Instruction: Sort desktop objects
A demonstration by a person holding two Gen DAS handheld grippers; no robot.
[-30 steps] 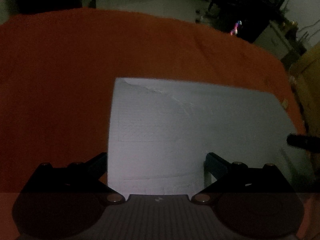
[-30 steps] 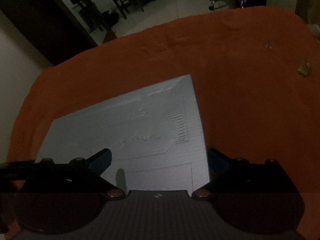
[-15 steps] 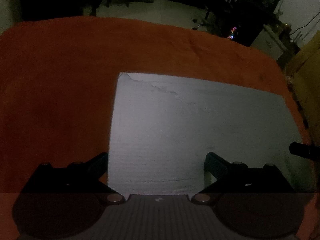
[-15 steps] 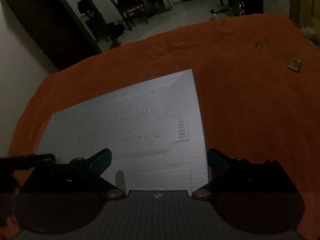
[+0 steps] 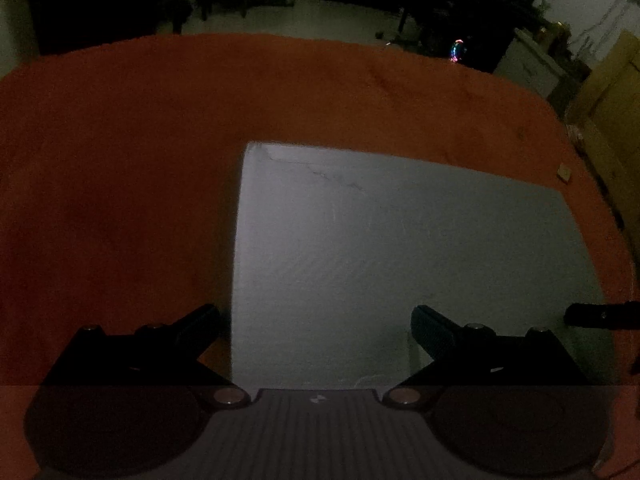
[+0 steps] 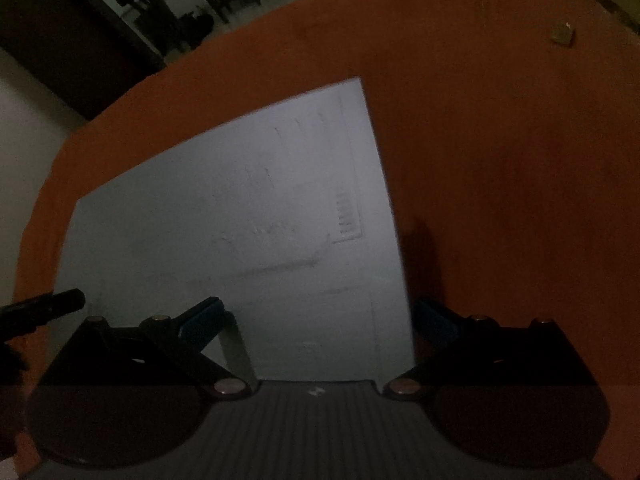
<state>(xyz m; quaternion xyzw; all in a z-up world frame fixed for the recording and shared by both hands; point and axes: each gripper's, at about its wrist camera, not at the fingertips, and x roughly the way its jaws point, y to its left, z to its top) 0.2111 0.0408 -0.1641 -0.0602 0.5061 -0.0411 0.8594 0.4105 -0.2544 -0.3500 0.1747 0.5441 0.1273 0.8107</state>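
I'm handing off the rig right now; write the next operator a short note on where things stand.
Left gripper: open, empty, over the near left part of the grey sheet.
Right gripper: open, empty, over the sheet's near right edge.
The sheet lies flat on the orange tablecloth. A small tan object sits on the cloth beyond the sheet, to the right.
Done: nothing visibly sorted. Left: pick up and sort the sheet and the small object. The light is dim; details are hard to read.

The left gripper (image 5: 314,320) has its two fingers spread wide apart, and nothing is between them. The right gripper (image 6: 316,314) is also wide apart and holds nothing. In each wrist view, a dark finger tip of the other gripper shows at the edge.
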